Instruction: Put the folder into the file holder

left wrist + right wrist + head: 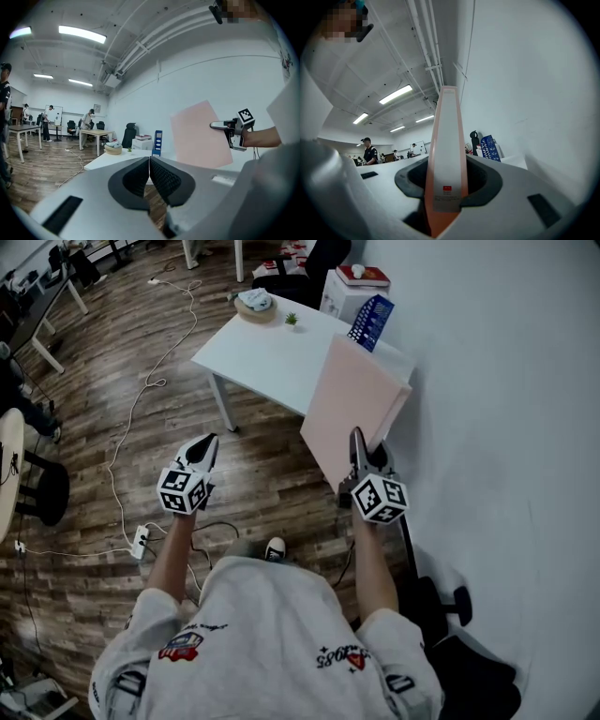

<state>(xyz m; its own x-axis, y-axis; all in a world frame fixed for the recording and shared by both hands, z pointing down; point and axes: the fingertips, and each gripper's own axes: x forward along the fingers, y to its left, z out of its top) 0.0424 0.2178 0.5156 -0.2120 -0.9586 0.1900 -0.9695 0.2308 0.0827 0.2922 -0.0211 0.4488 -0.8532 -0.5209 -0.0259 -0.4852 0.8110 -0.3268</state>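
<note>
Right gripper (448, 186) clamps the pale pink folder (352, 404) edge-on, its white-labelled spine upright. Left gripper (149, 171) is pinched together, empty.

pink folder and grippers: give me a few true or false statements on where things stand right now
1. The right gripper is shut on the pink folder. True.
2. The left gripper grips the folder too. False: its jaws are together, with nothing between them.
3. The folder sits in the blue file holder. False: it is held in the air, apart from the holder, which stands on the white table.
4. A small plant stands on that table. True.
</note>
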